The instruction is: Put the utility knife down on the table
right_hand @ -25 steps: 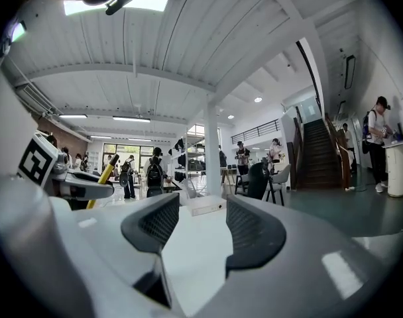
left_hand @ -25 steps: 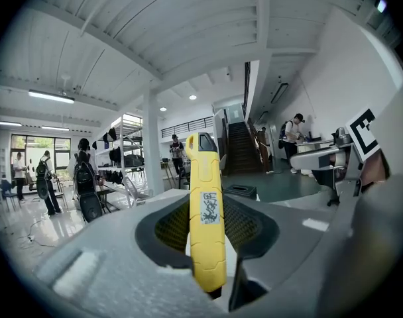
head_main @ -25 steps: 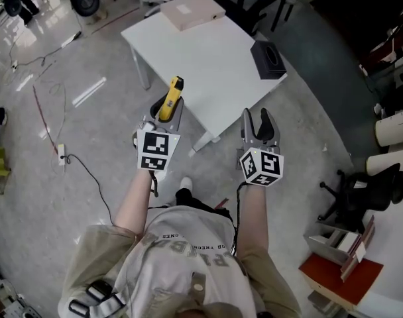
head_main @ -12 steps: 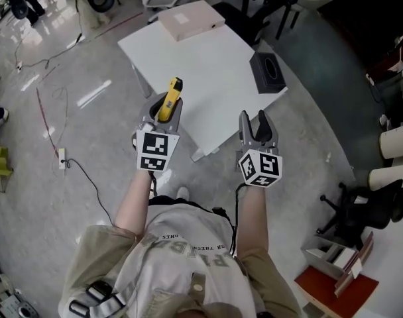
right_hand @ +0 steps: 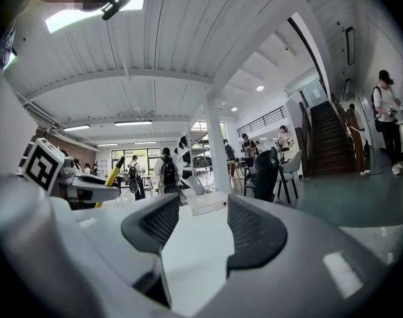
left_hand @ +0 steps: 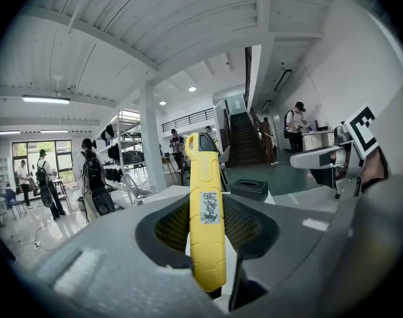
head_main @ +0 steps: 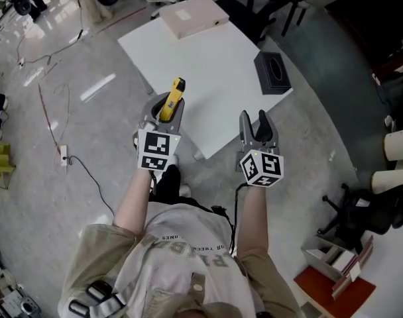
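Observation:
A yellow utility knife stands clamped between the jaws of my left gripper, its tip sticking out past them and up. That gripper hangs at the near left corner of the white table. My right gripper is open with nothing between its jaws, and it hovers at the table's near edge. In the right gripper view the white tabletop shows between the jaws, and the knife appears small at far left.
A pink flat box lies at the table's far end. A black box sits at its right edge. Cables trail over the floor on the left. Chairs stand behind the table, an office chair at right. People walk in the hall.
Both grippers have come closer to the table's near edge; the table sits lower and nearer in the head view. The knife stays held the same way.

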`<state>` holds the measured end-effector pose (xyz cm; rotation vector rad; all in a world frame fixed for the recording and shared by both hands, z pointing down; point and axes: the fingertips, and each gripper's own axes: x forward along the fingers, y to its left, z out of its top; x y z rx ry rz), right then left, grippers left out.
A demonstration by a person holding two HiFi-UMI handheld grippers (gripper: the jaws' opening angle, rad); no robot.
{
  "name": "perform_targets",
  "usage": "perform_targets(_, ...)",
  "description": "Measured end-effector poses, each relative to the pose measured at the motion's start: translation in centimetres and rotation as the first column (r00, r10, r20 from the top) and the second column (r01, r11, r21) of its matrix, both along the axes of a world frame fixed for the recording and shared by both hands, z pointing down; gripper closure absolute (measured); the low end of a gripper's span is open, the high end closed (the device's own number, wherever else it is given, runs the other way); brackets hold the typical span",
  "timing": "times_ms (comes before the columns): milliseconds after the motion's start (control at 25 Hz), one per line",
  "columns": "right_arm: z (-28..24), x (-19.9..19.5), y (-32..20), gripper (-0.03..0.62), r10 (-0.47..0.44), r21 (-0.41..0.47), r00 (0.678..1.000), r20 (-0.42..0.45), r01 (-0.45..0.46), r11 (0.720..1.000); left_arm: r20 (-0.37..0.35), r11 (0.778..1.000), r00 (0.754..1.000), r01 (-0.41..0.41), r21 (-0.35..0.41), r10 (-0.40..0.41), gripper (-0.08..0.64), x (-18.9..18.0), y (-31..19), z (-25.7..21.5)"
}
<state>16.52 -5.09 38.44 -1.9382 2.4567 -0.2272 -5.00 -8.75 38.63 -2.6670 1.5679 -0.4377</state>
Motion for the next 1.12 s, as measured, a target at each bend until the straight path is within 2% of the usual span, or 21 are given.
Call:
perform_targets(320,0.7,0.6,-3.5,0.373,0.030,-0.012,0.999,-0.012,-0.030,0.999,-0.005,0.998,0.998,-0.058,-0.010,0.058,0.437,1.7,-4.4,1.0)
perform_targets(680,1.2,1.3,-9.4,0.373,0.075,-0.034,0.997,-0.014,-0.076,0.997,-0.002,0.990,0.990,-0.138,-0.018,0.138,0.437,3.4,-11.9,1.0)
perform_targets(840,1.7,1.1,-11.8,0.373,0.081,-0.051,0.997,-0.019,-0.082,0.995,0.017,0.981,0.982,-0.189,-0.035,0.189,0.437,4.2,-14.9,1.5)
perform_targets(1120,2.8,1.1,-15.1,0.373,0.146,-0.071,0.989,0.000,-0.146,0.987,0.021,0.956,0.958,-0.284,-0.078,0.286,0.437,5.4,-19.3,3.2)
